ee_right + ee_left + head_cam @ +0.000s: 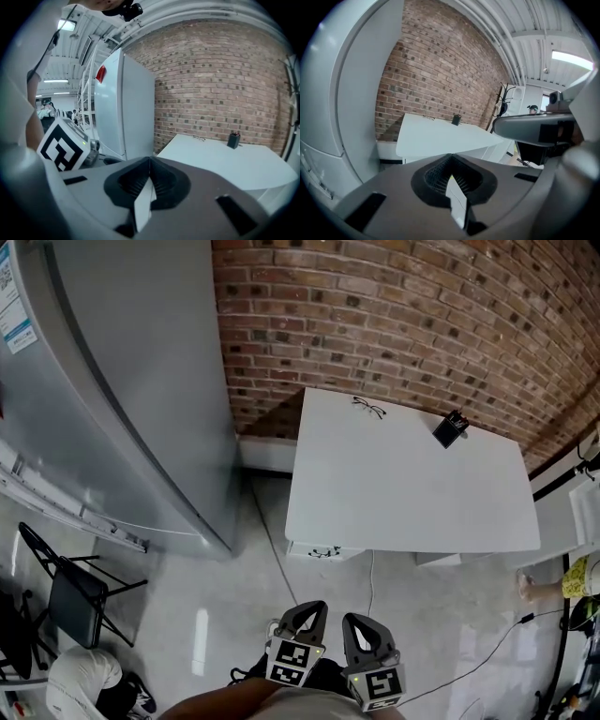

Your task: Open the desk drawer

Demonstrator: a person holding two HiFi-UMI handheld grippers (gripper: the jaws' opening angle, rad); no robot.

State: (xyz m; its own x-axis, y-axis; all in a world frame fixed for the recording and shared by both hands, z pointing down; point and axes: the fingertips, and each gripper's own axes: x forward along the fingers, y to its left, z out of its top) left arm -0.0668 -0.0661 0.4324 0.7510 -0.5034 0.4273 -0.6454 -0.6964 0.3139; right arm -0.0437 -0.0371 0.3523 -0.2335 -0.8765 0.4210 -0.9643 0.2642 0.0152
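Note:
A white desk (403, 484) stands against the brick wall, seen from above in the head view; its front edge faces me. It also shows in the left gripper view as the desk (436, 136) and in the right gripper view as the desk (225, 159). A white drawer unit (323, 550) peeks out under the desk's front left corner. My left gripper (307, 613) and right gripper (361, 624) hang side by side over the floor, short of the desk. Both are shut with nothing between their jaws.
A tall grey fridge (112, 381) stands left of the desk. On the desktop lie a pair of glasses (369, 408) and a black pen holder (451, 428). A black folding chair (75, 596) is at lower left. A cable (272, 540) runs across the floor.

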